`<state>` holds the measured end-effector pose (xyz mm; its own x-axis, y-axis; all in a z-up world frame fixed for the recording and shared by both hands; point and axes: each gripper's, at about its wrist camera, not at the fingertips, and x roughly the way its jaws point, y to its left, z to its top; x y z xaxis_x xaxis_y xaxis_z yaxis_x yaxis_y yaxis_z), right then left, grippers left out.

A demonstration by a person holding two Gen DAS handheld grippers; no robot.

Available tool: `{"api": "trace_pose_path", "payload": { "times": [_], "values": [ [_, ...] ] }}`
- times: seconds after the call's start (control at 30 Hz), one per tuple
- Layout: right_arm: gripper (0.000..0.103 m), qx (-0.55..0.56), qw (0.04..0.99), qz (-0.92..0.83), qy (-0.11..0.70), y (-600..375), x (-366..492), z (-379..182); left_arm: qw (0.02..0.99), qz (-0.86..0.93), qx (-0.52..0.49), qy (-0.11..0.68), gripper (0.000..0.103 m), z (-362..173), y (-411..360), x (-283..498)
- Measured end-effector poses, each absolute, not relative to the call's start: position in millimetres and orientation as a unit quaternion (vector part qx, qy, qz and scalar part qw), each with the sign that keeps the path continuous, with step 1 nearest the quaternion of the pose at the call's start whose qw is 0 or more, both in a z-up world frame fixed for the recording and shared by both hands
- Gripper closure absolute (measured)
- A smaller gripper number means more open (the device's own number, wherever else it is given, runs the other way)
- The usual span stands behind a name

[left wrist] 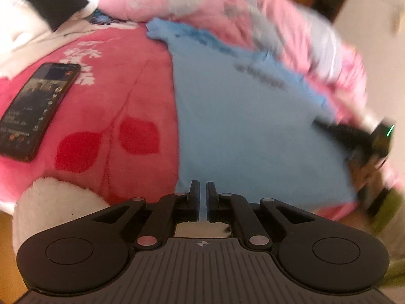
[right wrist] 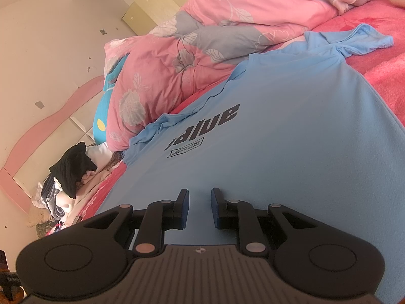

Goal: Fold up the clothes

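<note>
Lying flat, blue T-shirt (right wrist: 291, 131), hem pinched in left jaws, right jaws apart.

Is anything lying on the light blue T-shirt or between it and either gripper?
Nothing visible. The light blue T-shirt lies bare; the right gripper sits open over it, the left gripper nearly closed at its hem. The black smartphone lies aside on the pink blanket.

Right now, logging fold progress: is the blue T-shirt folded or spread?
Spread: the blue T-shirt lies flat on the bed, print showing, both sleeves out.
</note>
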<state>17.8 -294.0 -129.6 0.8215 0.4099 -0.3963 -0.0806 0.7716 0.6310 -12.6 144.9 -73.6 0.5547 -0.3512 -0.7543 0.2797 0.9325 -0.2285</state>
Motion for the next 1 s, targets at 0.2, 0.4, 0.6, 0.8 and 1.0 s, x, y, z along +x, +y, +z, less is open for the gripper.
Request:
{"api": "trace_pose_path", "payload": {
  "times": [0.2,0.4,0.6,0.8,1.0],
  "values": [
    [0.083,0.310,0.903,0.136,0.265,-294,17,-130,0.871,-0.141,-0.060,0.468,0.098,-90,159,-7],
    [0.083,0.312,0.902,0.137,0.265,-295,18,-131,0.878,-0.116,-0.028,0.464,0.098,-76,165,-22],
    [0.080,0.316,0.894,0.124,0.292,-295,19,-117,0.895,-0.144,-0.040,0.421,0.098,-50,157,-24],
    [0.068,0.262,0.918,0.131,0.269,-283,-34,-72,0.897,-0.201,-0.042,0.392,0.098,-41,137,-15],
    [0.067,0.171,0.935,0.055,0.306,-290,-110,-62,0.871,-0.222,-0.005,0.438,0.098,-69,117,-6]
  ]
}}
